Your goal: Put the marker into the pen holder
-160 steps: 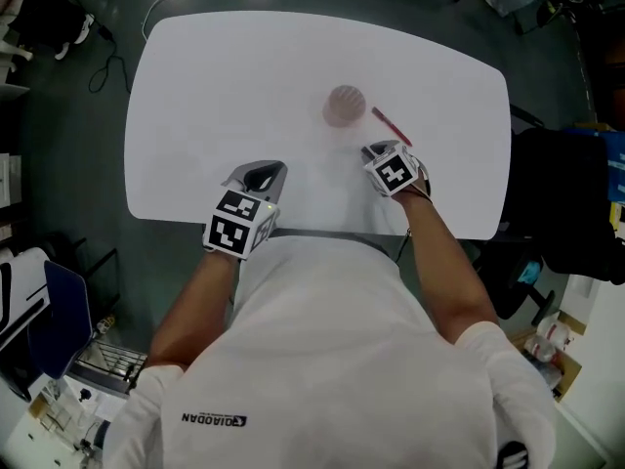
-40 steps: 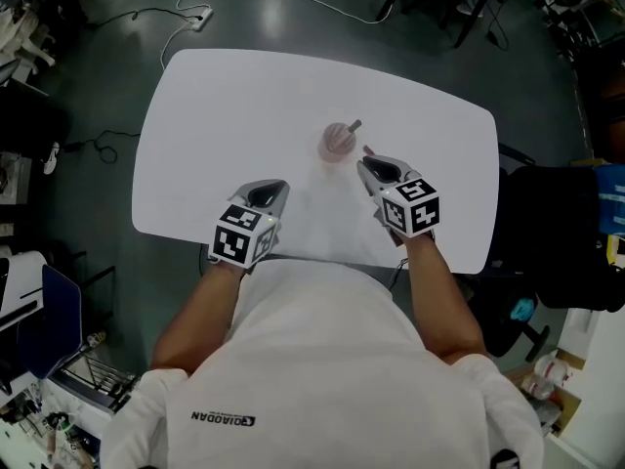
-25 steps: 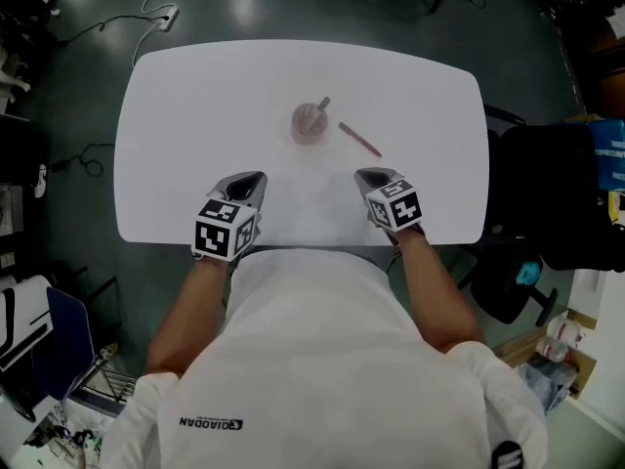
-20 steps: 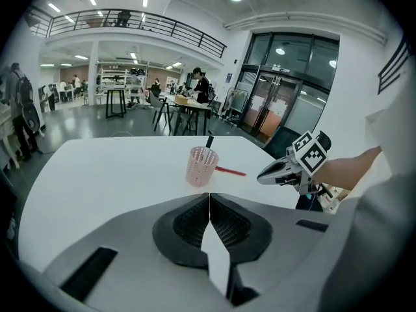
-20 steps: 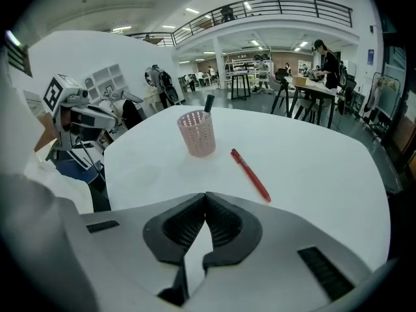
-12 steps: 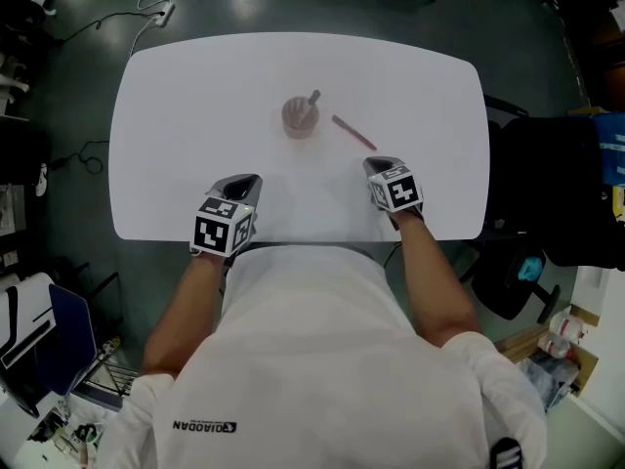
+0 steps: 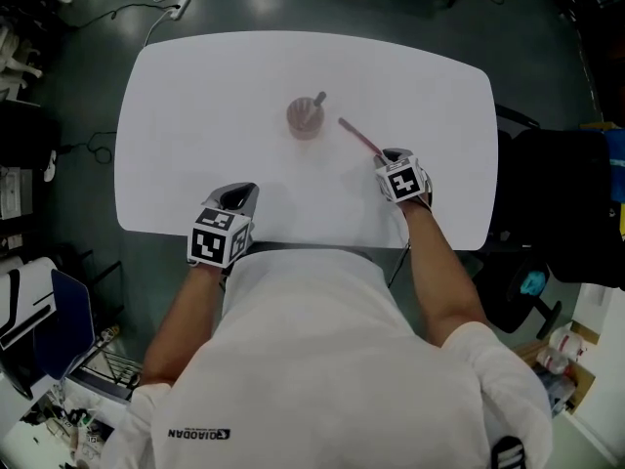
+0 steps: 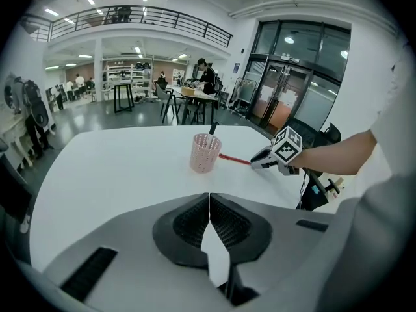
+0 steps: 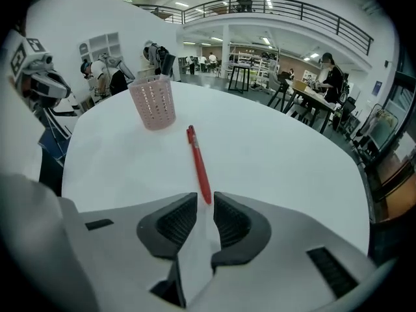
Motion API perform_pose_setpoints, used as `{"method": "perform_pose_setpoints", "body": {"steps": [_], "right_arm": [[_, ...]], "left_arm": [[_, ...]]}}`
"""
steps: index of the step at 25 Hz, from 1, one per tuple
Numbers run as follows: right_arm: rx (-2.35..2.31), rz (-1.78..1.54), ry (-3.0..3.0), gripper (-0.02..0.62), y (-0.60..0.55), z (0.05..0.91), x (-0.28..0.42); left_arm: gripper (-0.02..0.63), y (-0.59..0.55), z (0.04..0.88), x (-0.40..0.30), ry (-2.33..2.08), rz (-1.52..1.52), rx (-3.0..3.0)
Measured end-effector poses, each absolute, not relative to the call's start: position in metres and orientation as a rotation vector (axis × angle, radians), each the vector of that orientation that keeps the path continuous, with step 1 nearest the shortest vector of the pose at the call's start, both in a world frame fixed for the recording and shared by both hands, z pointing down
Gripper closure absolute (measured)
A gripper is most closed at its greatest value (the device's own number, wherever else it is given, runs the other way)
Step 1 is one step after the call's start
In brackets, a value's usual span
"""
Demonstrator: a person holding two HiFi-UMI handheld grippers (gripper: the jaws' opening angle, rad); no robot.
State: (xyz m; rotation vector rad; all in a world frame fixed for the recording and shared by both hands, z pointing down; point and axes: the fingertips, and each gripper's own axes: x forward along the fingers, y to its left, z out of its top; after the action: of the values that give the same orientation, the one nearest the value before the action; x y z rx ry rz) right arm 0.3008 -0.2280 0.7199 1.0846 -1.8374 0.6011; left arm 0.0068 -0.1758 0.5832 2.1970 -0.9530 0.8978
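Observation:
A pink mesh pen holder (image 7: 305, 117) stands mid-table with a dark marker (image 7: 318, 98) upright in it. A red marker (image 7: 359, 137) lies flat on the white table (image 7: 195, 96), just right of the holder. My right gripper (image 7: 387, 154) is open at the marker's near end. In the right gripper view that end (image 9: 205, 197) lies between the parted fingertips, and the holder (image 9: 153, 103) is beyond. My left gripper (image 7: 239, 196) rests near the front edge, shut and empty (image 8: 209, 197). The left gripper view shows the holder (image 8: 205, 153) and the red marker (image 8: 234, 159).
The table's front edge lies just under both grippers, with my body right behind it. A dark chair (image 7: 557, 203) stands off the right side. Cables (image 7: 166, 8) trail on the floor at the far left. People sit at tables (image 8: 195, 96) far behind.
My right gripper has moved forward, up to the near end of the red marker. The left gripper has stayed near the front edge. The holder has held a dark marker since 1.6 s ago.

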Motion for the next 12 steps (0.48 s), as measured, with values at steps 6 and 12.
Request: {"method": "perform_pose_setpoints", "body": {"steps": [6,12], "right_arm": [[1.050,0.593,-1.862,0.495,-0.240,0.722,0.291],[1.020,0.613,-1.874,0.525,-0.241,0.723,0.288]], "left_arm": [[0.577,-0.170,0.581,-0.002,-0.999,0.885,2.174],[0.577,-0.170,0.581,-0.007,-1.031,0.866,2.160]]}}
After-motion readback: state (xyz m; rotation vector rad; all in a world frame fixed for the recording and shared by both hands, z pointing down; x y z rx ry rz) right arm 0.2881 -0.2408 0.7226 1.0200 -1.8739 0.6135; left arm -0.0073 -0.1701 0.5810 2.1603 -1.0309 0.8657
